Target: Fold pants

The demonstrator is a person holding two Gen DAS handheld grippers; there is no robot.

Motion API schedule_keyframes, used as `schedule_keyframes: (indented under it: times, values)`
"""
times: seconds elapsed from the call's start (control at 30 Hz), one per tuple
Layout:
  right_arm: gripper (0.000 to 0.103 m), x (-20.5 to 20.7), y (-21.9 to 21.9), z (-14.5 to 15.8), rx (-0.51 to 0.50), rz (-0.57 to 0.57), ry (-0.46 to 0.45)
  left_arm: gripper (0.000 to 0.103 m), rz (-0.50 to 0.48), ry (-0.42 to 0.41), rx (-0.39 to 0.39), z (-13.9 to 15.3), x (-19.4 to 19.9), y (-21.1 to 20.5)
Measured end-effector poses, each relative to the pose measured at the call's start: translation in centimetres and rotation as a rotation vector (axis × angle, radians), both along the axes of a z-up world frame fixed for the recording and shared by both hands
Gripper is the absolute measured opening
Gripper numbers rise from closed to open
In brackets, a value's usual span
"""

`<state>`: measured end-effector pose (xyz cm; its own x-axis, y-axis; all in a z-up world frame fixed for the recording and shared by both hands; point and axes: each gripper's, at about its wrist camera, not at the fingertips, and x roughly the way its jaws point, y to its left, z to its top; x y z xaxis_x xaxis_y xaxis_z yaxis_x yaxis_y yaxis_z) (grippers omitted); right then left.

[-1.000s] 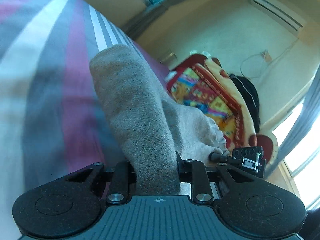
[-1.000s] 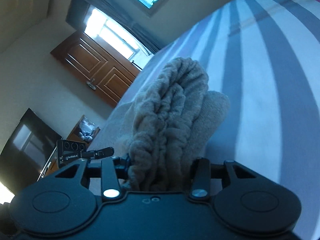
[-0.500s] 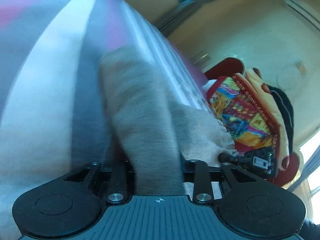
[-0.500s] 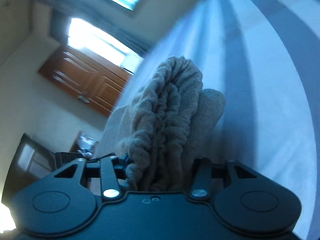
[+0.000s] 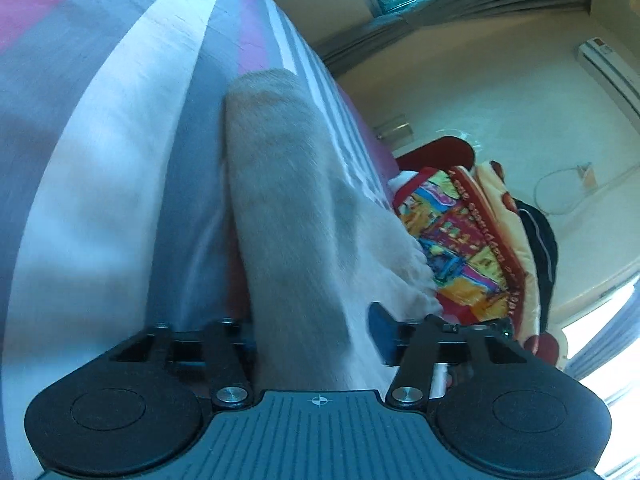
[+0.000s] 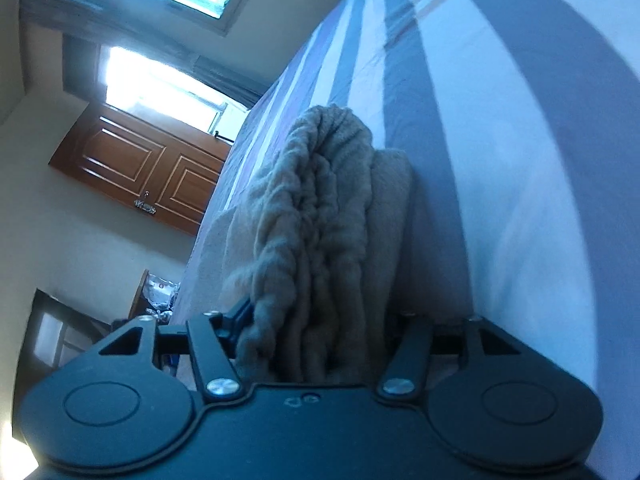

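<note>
Left wrist view: the left gripper is closed tight on a bunch of the tan pants, which stick up from between its fingers over the striped bed. A second ago the bright blanket sat higher and closer to the middle; now it is off to the right, and the picture is blurry.

Right wrist view: the right gripper pinches the thick, wrinkly band of the pants just as before. The wooden door now looks lower and bigger than a second ago.
</note>
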<state>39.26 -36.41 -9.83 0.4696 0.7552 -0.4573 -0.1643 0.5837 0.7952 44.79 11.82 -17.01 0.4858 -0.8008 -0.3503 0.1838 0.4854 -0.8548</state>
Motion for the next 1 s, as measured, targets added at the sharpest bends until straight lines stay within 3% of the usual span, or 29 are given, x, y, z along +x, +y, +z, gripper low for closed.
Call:
schedule_keyframes:
  times: [0.1,0.2,0.27,0.33,0.4,0.43,0.53,0.7,0.8,0.9,0.93,1.0]
  values:
    - [0.084,-2.0,-0.7,0.4,0.026,0.013,0.007,0.067,-0.007,-0.007,-0.011,0.1,-2.5,0.1]
    - [0.087,-3.8,0.0,0.7,-0.019,0.035,0.008,0.067,0.027,-0.005,-0.010,0.3,-3.5,0.0]
    - [0.083,-4.2,1.0,1.0,-0.064,0.056,0.016,0.053,0.043,0.011,-0.041,0.5,-3.4,-0.1]
    - [0.075,-4.1,0.9,1.4,-0.024,0.037,0.034,0.042,0.054,0.006,-0.098,0.8,-3.5,0.9]
    - [0.058,-4.2,-0.2,1.7,0.037,-0.001,0.046,0.041,0.050,0.000,-0.113,1.2,-3.9,1.4]
    - [0.055,-4.3,-0.9,1.8,0.065,-0.012,0.050,0.041,0.045,0.007,-0.093,1.3,-4.1,1.3]
    - [0.055,-4.9,-1.4,1.4,0.028,-0.020,0.092,0.041,0.043,0.050,-0.034,0.9,-5.6,1.1]
    - [0.056,-8.1,-1.0,0.7,-0.096,-0.043,0.108,0.047,0.144,0.079,0.007,0.4,-9.7,1.7]
    - [0.061,-10.3,-0.4,1.0,-0.123,-0.052,0.083,0.055,0.167,0.025,0.113,1.8,-12.6,0.9]
    - [0.076,-12.4,0.5,1.4,-0.155,-0.056,0.055,0.058,0.164,-0.053,0.316,3.5,-15.6,-1.5]
    - [0.078,-13.1,0.7,1.6,-0.170,-0.054,0.045,0.060,0.173,-0.080,0.391,4.0,-16.9,-2.5]
    - [0.079,-14.8,1.3,2.0,-0.227,-0.072,0.014,0.066,0.195,-0.106,0.466,4.7,-18.6,-3.8]
